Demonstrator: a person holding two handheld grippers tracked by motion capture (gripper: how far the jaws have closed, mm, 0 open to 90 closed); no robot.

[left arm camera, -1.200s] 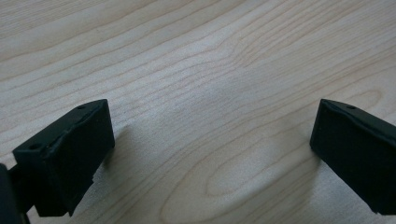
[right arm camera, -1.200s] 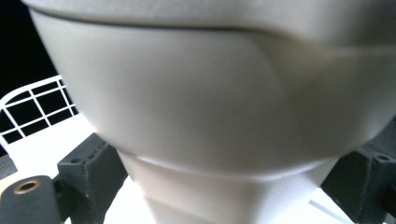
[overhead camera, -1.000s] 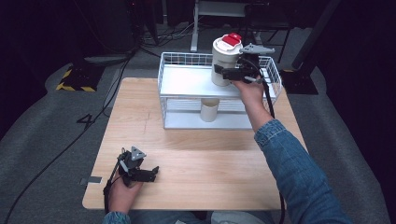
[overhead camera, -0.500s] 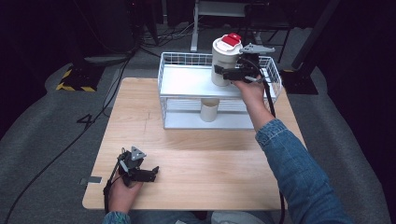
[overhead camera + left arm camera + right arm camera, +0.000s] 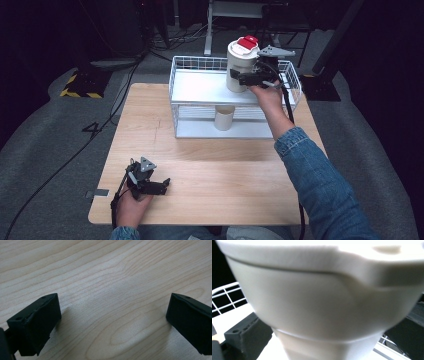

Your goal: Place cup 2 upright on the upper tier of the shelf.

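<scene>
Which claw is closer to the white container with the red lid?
Right. The right claw grips the white container on the rack's top shelf; the left claw rests open on the table near its front edge.

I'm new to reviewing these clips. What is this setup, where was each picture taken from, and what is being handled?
There is no robot here: a person holds a two-jaw gripper in each hand at a wooden table. The high view looks down from above the person's side. The other two come from cameras riding on the grippers, looking along their black jaws.

The left gripper rests low near the table's front edge, jaws wide apart over bare wood in its own view. The right gripper is clamped on a white container with a red-topped lid, on the upper shelf of a white wire rack. A small pale cup stands on the rack's lower shelf.
</scene>
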